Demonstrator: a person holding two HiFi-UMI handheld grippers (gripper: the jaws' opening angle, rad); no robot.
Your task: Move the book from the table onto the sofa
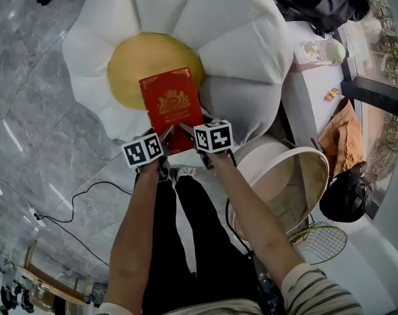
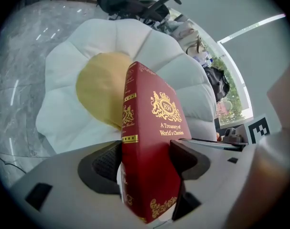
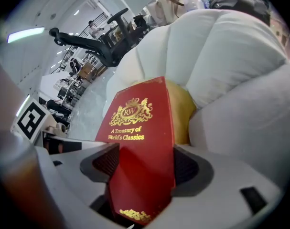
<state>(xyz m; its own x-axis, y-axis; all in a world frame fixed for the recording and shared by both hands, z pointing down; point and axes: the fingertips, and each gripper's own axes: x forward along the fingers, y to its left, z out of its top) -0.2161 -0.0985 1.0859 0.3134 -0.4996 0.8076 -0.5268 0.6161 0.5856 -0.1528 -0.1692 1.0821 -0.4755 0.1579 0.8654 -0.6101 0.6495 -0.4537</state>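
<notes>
The left gripper [image 1: 164, 143] and right gripper [image 1: 191, 136], jaws clamped on the red gold-stamped hardback book [image 1: 171, 104] at its six o'clock edge, apparently share its weight over the white flower-shaped sofa [image 1: 212, 25].

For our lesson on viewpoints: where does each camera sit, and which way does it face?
Head view: on the person's head, looking steeply down at the book and sofa; both forearms show.
Left gripper view: on the left gripper, facing the book's spine; jaws show.
Right gripper view: on the right gripper, facing its cover; jaws show.
All share the book.
</notes>
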